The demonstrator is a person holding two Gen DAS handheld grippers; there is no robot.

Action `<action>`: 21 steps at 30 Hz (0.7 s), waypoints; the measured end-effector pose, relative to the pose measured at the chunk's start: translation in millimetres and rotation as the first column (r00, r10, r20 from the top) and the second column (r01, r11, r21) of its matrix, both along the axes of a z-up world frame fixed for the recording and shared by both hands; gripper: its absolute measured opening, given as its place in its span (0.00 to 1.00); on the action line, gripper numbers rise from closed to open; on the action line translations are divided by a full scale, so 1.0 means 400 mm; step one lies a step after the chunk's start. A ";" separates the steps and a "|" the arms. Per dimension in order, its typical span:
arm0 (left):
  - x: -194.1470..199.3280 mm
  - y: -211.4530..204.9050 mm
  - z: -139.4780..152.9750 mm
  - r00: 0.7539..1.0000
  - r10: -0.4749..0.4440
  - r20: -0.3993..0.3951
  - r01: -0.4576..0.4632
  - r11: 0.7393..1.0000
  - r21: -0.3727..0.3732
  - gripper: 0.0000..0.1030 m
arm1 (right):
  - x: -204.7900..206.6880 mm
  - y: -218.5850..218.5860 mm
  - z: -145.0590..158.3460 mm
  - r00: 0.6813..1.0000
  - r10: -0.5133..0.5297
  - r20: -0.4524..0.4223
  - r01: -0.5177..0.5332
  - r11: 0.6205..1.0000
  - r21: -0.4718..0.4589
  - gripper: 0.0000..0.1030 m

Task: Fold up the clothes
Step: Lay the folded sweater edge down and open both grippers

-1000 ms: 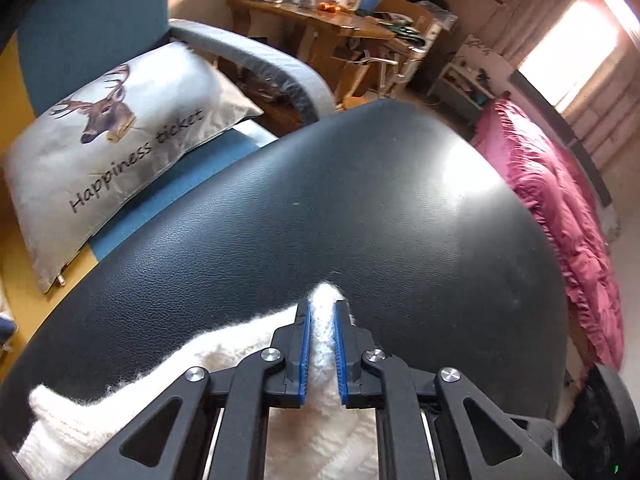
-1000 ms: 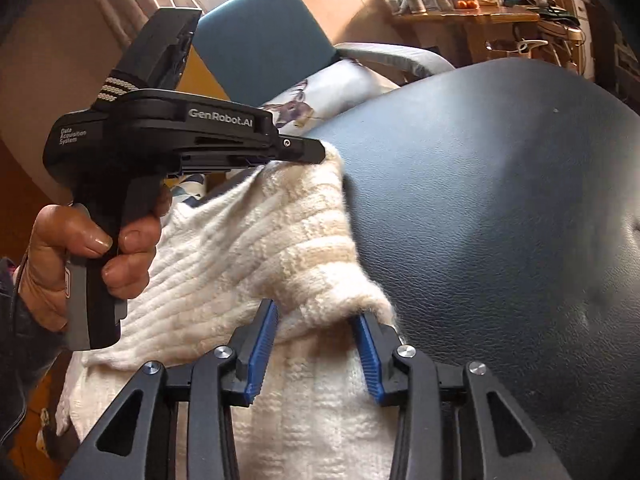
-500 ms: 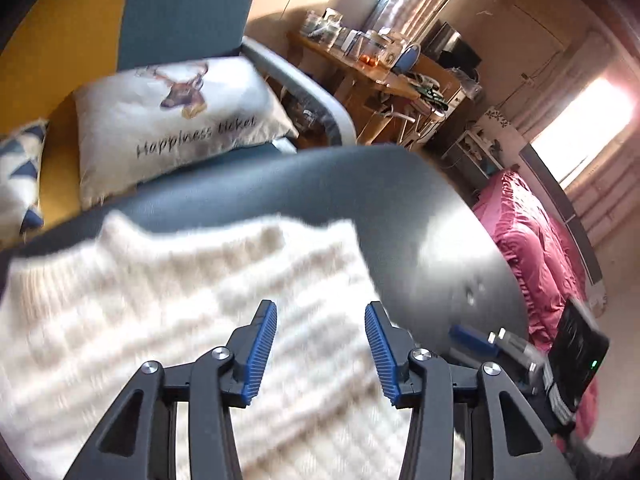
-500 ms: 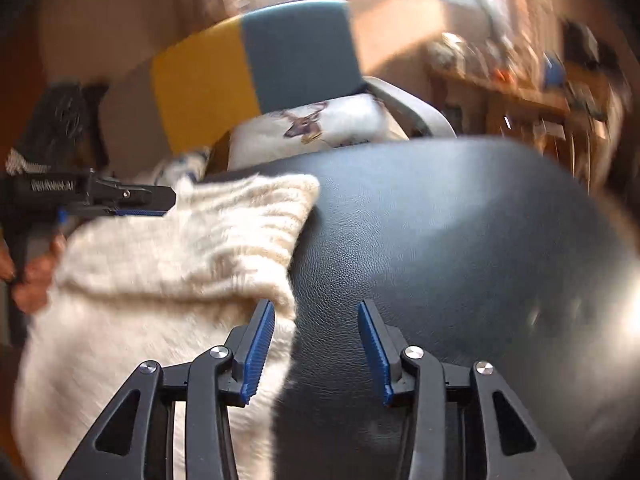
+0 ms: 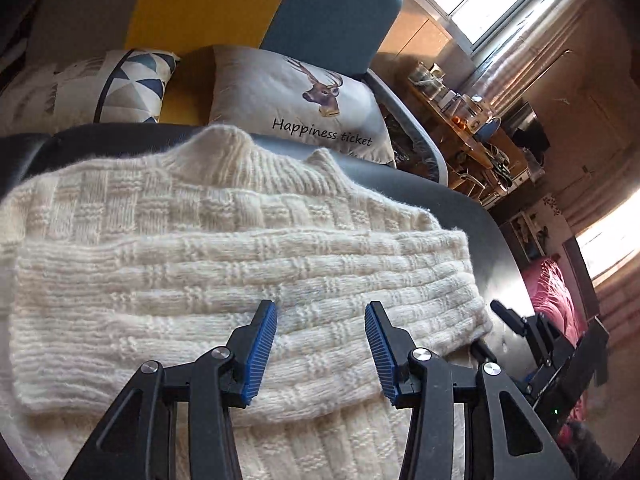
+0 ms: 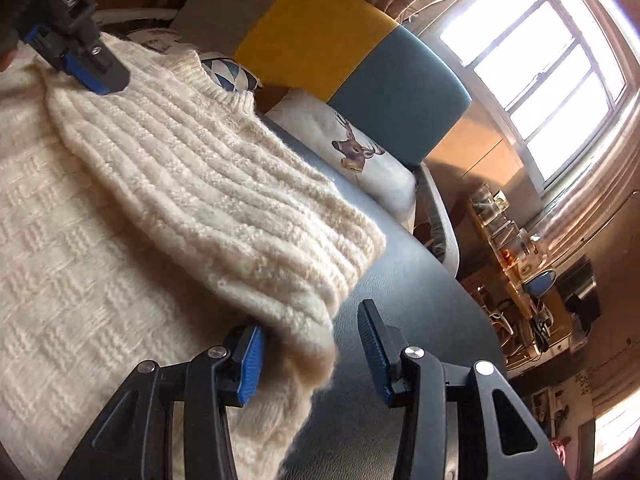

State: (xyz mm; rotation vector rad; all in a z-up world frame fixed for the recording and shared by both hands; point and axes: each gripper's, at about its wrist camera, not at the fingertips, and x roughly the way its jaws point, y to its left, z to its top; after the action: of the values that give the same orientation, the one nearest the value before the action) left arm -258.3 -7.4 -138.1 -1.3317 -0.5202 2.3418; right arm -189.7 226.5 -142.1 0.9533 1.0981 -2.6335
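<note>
A cream knitted sweater lies spread on a black padded table, with one sleeve folded across its body. My left gripper hovers open just above that folded sleeve, nothing between its blue pads. In the right wrist view the sweater fills the left side, and the sleeve's cuff end hangs at the sweater's right edge. My right gripper is open, its left finger at the cuff, its right finger over the bare table. The left gripper shows at top left above the sweater.
Behind the table stands a yellow and blue chair with a deer-print pillow and a triangle-pattern pillow. A cluttered wooden desk is at the far right, a pink quilt beyond. The right gripper sits at the table's right edge.
Both grippers opened and let go of the sleeve, which now lies flat across the sweater. Both have drawn back and tilted up from the cloth.
</note>
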 end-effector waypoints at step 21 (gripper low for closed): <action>0.030 0.074 0.092 0.990 -0.126 -0.067 0.124 0.992 -0.035 0.39 | 0.053 0.236 0.126 0.959 -0.157 0.237 0.242 0.887 -0.393 0.47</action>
State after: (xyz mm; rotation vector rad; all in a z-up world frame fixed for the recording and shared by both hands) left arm -246.4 22.4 -101.3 -1.2536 -0.3702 2.2920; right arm -168.6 321.1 -91.6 1.2454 0.3757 -2.6864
